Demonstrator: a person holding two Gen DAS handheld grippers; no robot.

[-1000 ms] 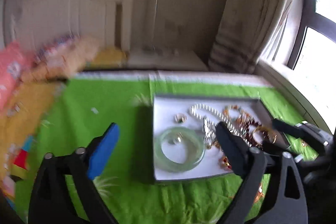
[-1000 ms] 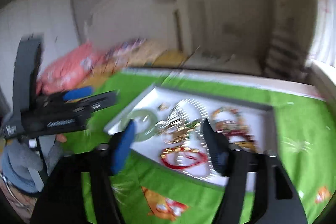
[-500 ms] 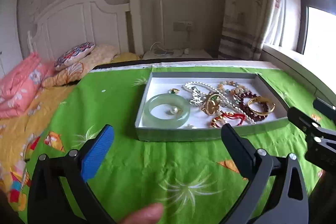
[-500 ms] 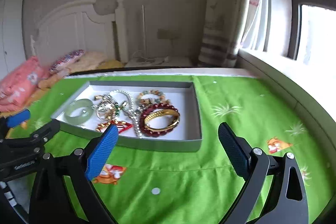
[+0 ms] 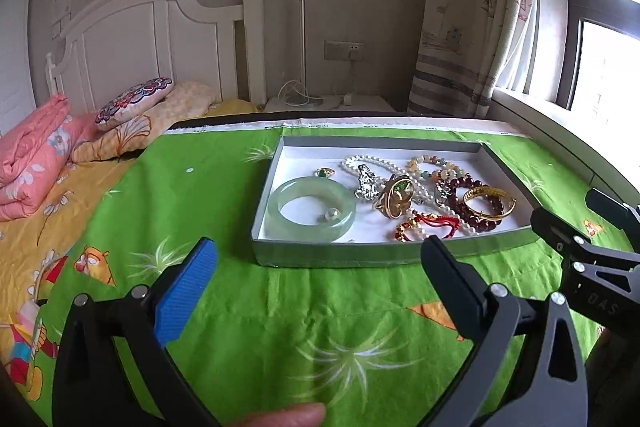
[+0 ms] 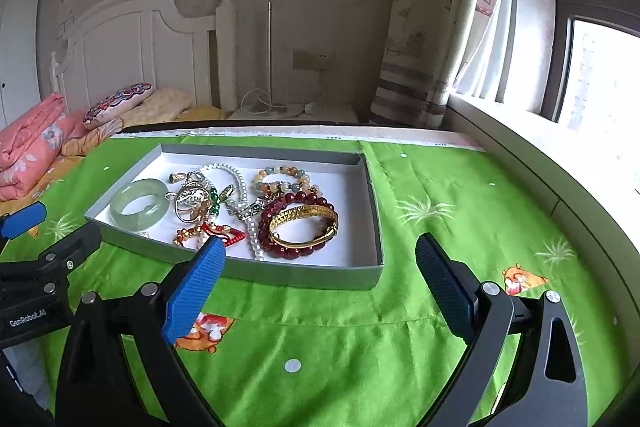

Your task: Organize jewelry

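Observation:
A shallow grey tray (image 5: 340, 259) with a white floor lies on the green cloth. In it lie a pale green jade bangle (image 5: 280, 201), a pearl necklace (image 6: 240, 183), a gold bangle (image 6: 300, 213), a dark red bead bracelet (image 6: 280, 251), a red cord bracelet (image 5: 434, 221) and several smaller pieces. My left gripper (image 5: 319, 247) hovers open just short of the tray's front wall, nothing between its fingers. My right gripper (image 6: 320, 245) is open wide before the tray's near right corner (image 6: 304, 277), also with nothing in it. Neither touches the tray.
The green patterned cloth (image 6: 360, 347) covers the surface toward me. A bed with a pink quilt (image 5: 36, 163), pillows and a white headboard lies to the left. A windowsill (image 6: 560, 163) and curtain run along the right. A fingertip (image 5: 280, 415) shows at the left view's bottom edge.
Both views went from blurred swinging to steady. Both grippers sank and drew back, so the tray now lies ahead of the fingers instead of under them. The right jaws spread wider.

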